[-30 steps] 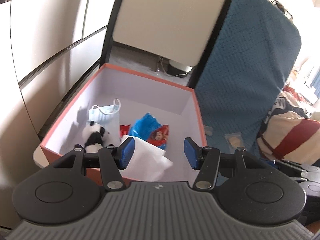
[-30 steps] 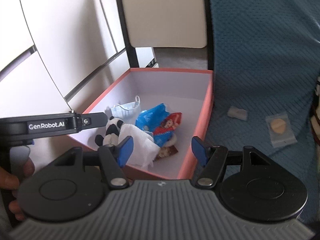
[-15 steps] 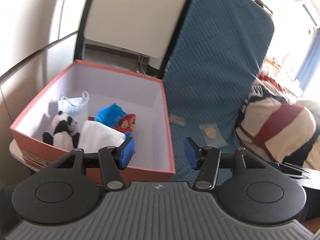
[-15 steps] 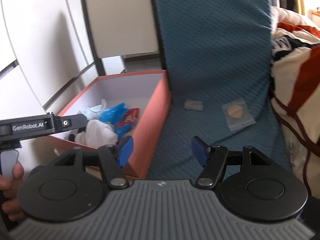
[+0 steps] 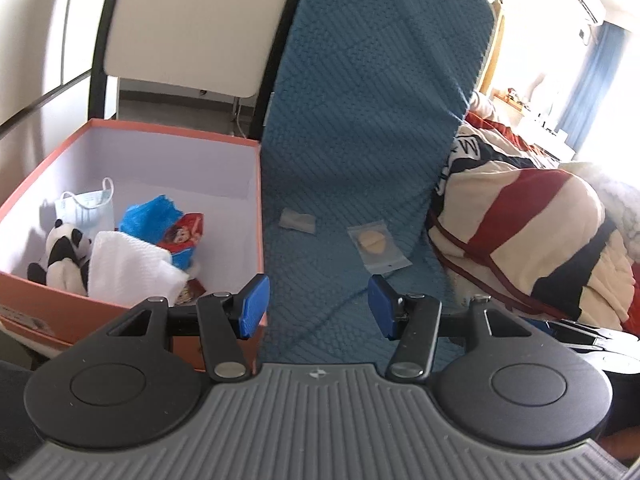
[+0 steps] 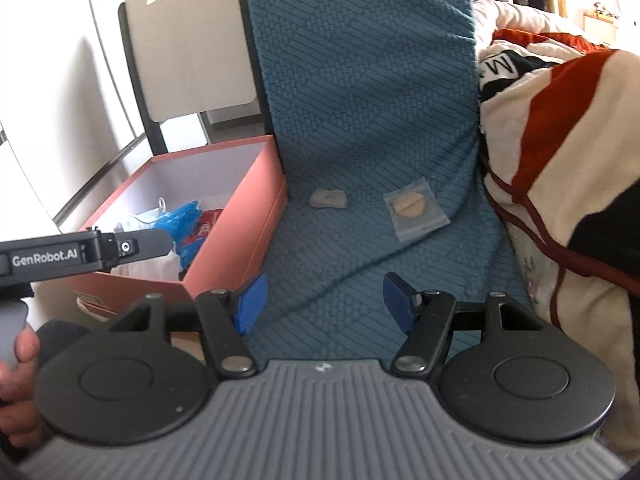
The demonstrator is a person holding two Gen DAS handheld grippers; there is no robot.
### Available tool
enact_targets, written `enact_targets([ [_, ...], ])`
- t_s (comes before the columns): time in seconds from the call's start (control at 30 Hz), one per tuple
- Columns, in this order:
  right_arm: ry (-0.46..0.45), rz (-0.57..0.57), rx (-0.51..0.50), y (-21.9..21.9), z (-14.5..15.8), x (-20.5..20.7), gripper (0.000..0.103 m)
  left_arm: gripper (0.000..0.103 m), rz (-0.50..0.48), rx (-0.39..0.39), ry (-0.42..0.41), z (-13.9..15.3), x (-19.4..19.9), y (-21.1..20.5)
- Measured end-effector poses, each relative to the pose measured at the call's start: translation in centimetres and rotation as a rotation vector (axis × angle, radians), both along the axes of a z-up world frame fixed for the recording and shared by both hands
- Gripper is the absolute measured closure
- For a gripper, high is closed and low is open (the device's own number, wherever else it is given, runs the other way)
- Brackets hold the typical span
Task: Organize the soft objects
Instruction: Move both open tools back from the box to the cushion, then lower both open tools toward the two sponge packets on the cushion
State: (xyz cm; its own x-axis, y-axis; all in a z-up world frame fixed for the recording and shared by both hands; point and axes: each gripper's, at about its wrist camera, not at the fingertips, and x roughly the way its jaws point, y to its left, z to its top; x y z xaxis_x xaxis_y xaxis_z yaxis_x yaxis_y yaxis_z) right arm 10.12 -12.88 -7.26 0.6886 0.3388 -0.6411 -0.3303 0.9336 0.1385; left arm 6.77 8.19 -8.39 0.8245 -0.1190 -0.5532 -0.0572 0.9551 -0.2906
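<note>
Two small soft things are seen lying on the blue knitted blanket (image 5: 360, 128). One is a small grey-white folded pad (image 5: 297, 221). The other is a clear plastic bag with a round tan puff inside (image 5: 376, 245). They are near each other but not touching.

The left gripper (image 5: 318, 306) is held above the blanket with its blue pads apart, and nothing is gripped between them. The clear bag is seen ahead of it, just past the right pad. The folded pad lies further on and a bit to the left.

The right gripper (image 6: 323, 303) is also held with its blue pads apart, and nothing is gripped. Both small things lie well ahead of it, the folded pad (image 6: 328, 199) to the left and the clear bag (image 6: 416, 208) to the right.

An orange cardboard box with a pale inside (image 5: 256, 200) is set beside the blanket, on the left. In it are a toy panda (image 5: 66, 256), a white folded cloth (image 5: 128, 270), a light blue face mask (image 5: 90, 206), a crumpled blue bag (image 5: 150, 218) and a red snack packet (image 5: 186, 232). A striped red, cream and dark quilt (image 5: 532, 232) is piled on the right.
</note>
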Motion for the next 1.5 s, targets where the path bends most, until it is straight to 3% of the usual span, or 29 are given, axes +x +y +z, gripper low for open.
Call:
enact_targets([
  [0.43,0.028,-0.064,-0.027,-4.0,-1.8,-1.2,0.036,0.042,-0.023,0.033,0.021,-1.1,0.9,-3.4],
  [0.77,0.016,-0.115,-0.023,-6.8,-2.6,-0.8,0.036,0.042,-0.066,0.035,0.035,-2.1,6.1,-4.6],
  [0.97,-0.007,-0.114,-0.024,-6.2,-3.2,1.4,0.036,0.042,-0.084,0.047,0.074,-4.0,10.3,-5.5],
  [1.5,-0.064,-0.084,-0.011,-4.0,-5.7,9.6,0.036,0.042,-0.124,0.123,0.072,-7.7,21.0,-6.3],
])
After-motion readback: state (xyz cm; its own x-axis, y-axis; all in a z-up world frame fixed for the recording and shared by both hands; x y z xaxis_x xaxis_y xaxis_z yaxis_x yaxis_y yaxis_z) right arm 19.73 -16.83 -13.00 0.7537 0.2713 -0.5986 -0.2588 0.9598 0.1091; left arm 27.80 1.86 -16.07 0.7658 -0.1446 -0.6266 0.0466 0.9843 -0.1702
